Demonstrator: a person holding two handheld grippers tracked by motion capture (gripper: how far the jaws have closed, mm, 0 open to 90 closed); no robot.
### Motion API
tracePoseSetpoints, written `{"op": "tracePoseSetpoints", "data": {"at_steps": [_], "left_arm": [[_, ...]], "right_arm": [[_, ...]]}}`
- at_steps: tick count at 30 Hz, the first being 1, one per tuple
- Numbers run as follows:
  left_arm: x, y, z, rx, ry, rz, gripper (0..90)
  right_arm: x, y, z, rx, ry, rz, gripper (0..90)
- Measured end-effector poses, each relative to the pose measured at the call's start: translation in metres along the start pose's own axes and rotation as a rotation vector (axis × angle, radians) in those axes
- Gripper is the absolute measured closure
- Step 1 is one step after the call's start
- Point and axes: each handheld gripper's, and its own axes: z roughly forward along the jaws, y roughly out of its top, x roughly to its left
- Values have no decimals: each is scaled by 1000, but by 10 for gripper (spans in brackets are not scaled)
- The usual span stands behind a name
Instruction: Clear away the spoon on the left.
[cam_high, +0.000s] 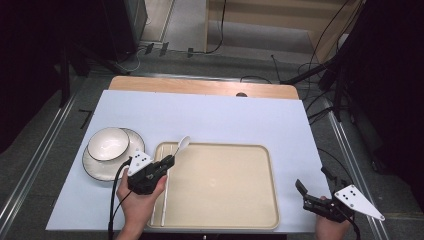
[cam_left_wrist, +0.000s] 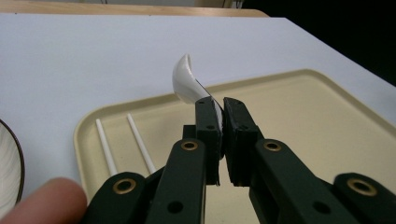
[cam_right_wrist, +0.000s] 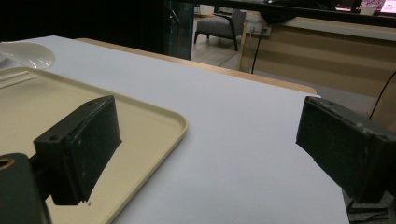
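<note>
High view. My left gripper (cam_high: 167, 162) sits over the near-left corner of the beige tray (cam_high: 260, 220), its jaws pinched on the handle of a white ceramic spoon (cam_high: 183, 143). The spoon's bowl points away from me and reaches past the tray's far rim, above the pale blue table cover (cam_high: 220, 120). Two white chopsticks (cam_high: 166, 197) lie side by side along the tray's left edge. Left of the tray a white bowl (cam_high: 108, 144) stands on a dark-rimmed white plate (cam_high: 100, 170). My right gripper (cam_high: 304, 194) rests off the tray near the table's near-right corner, well apart from everything else.

Left gripper view. The two black pads meet on the spoon (cam_left_wrist: 187, 81) handle with only its thin edge between them; the bowl rises above and beyond the jaws, lifted clear of the tray (cam_left_wrist: 299, 112). The chopsticks (cam_left_wrist: 140, 144) lie on the tray floor just left of the jaws. A fingertip (cam_left_wrist: 44, 203) shows at lower left.

Right gripper view. I see the jaws spread wide with nothing between them, above the bare cover (cam_right_wrist: 233, 140) beside the tray's corner (cam_right_wrist: 173, 122).
</note>
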Motion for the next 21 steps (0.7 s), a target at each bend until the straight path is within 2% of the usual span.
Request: {"op": "tracePoseSetpoints", "data": {"at_steps": [4,9,16,18,21], "left_arm": [[-5,-5,8,22,3,-1,862],[-11,-8,17,68,4,19,862],[-16,-10,21,125,-2,20,852],[-16,-11,26,172,-27,18,783],[-18,-14,32,224,-26,35,642]], "right_arm": [[-1,0,0,0,-1,6,64],[-1,0,-1,-5,-5,4,64],[-1,0,-1,-4,-2,12,64],[-1,0,-1,-5,-2,9,64],[-1,0,-1,-7,-1,7,64]]}}
